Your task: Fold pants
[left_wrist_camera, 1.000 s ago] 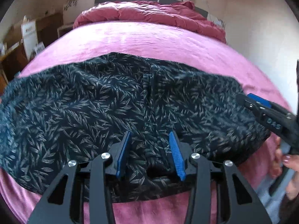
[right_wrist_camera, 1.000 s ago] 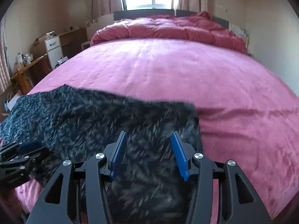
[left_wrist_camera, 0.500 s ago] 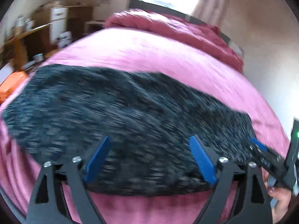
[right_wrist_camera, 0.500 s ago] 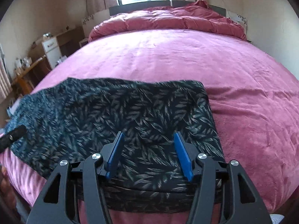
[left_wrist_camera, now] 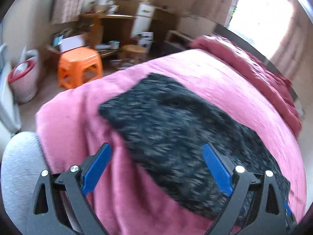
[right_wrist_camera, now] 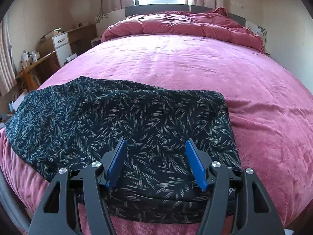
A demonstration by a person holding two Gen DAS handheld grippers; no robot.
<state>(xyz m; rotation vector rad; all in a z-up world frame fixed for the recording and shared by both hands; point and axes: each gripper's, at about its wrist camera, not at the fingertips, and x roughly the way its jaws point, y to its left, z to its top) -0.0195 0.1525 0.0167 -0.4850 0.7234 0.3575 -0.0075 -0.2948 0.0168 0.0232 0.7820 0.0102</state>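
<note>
Pants (right_wrist_camera: 125,129) are lying flat on the pink bed (right_wrist_camera: 195,64), filling the lower left and centre of the right wrist frame, with a doubled edge showing along the bottom. In the left wrist frame the pants (left_wrist_camera: 176,135) are running diagonally from centre to lower right, badly motion-blurred.

Right claw (right_wrist_camera: 156,162) is hovering over the near edge of the fabric, fingers spread apart and gripping nothing. Left claw (left_wrist_camera: 156,172) is also spread wide and empty, straddling the fabric's lower left edge and bare bedding.

Step in hand, as I am judging it: setting up the next fold. To do it well, I am planning to grip both layers at the end corners, lift together and lay the edges in line.

Against one second ago: the left claw's fingers are standing much farther apart, and its view is now swung leftward, taking in an orange stool (left_wrist_camera: 80,66) at upper left. The right view is sharper, with more fabric showing.
</note>
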